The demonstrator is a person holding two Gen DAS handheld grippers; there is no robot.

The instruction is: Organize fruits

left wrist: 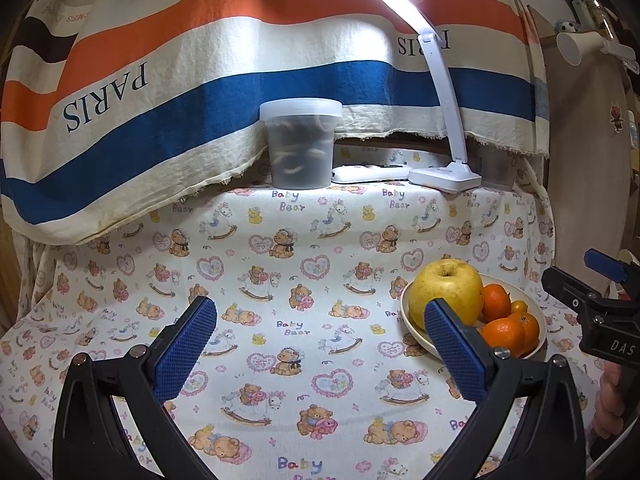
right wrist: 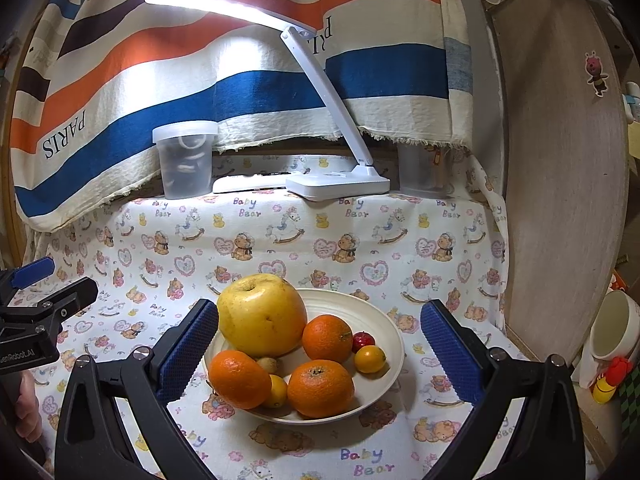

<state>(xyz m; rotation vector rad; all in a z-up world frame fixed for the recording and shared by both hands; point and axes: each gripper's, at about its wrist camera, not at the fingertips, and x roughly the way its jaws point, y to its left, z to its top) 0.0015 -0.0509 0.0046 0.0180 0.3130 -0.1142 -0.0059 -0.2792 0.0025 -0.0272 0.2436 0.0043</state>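
Fruit in bowl [right wrist: 384, 320], both jaws wide.

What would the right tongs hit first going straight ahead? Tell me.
Most likely the bowl of fruit: the open right tongs frame it, with an orange nearest. Depth is hard to judge.

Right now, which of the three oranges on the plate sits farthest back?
The orange behind the other two, touching the yellow apple and beside the small red fruit. The other two lie at the plate's front edge.

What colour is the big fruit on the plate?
Yellow. The big fruit on the plate shows best in the right wrist view.
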